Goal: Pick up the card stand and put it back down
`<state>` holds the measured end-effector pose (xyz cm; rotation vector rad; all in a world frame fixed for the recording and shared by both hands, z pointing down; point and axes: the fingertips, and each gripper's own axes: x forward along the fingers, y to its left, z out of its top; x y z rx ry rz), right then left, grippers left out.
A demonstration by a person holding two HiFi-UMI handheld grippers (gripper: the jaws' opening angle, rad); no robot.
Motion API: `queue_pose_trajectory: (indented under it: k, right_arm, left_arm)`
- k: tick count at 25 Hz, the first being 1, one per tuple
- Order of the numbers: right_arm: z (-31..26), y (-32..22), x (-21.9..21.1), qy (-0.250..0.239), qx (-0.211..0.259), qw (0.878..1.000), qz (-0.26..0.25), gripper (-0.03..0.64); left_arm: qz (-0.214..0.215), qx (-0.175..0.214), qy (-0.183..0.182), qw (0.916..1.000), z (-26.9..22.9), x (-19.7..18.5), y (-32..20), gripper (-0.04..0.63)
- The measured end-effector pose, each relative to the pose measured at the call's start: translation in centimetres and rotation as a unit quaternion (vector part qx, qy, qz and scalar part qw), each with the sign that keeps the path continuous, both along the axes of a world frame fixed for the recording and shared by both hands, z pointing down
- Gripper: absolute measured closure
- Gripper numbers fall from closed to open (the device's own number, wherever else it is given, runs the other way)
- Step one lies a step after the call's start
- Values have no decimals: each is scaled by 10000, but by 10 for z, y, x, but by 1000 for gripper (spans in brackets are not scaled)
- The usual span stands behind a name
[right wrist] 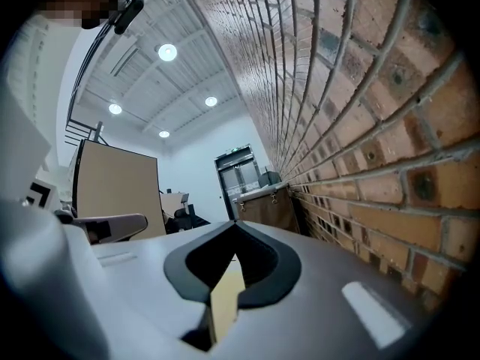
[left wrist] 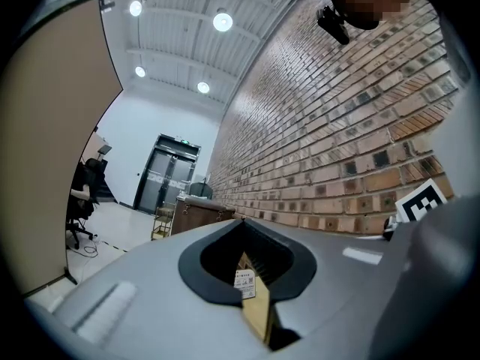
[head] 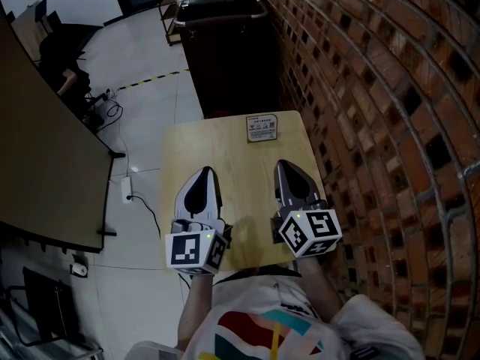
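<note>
Left gripper [head: 204, 169] and right gripper [head: 283, 163] rest on the table [head: 225, 145], jaws pressed together, empty. Card stand [head: 261, 128] stands apart, ahead of the right gripper's tips.

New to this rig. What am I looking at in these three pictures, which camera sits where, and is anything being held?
There is no robot arm here: a person holds a two-finger gripper in each hand. The head view comes from a camera on the person's head, looking steeply down. It shows the left gripper and right gripper over the near end of a wooden table beside a brick wall. The other two pictures come from a camera riding on each gripper, looking along its fingers. A card stand stands at the table's far edge, untouched. Both grippers' fingers are closed and hold nothing.
</note>
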<state>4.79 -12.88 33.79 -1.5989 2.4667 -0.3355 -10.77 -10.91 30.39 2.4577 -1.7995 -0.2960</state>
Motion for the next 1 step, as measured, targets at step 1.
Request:
queue_pose_trajectory:
  k: [1]
  right_arm:
    - [0,0,-2,-7,5,10000,-15,617]
  left_arm:
    - [11,3,-15,10000,0,-1,0,591]
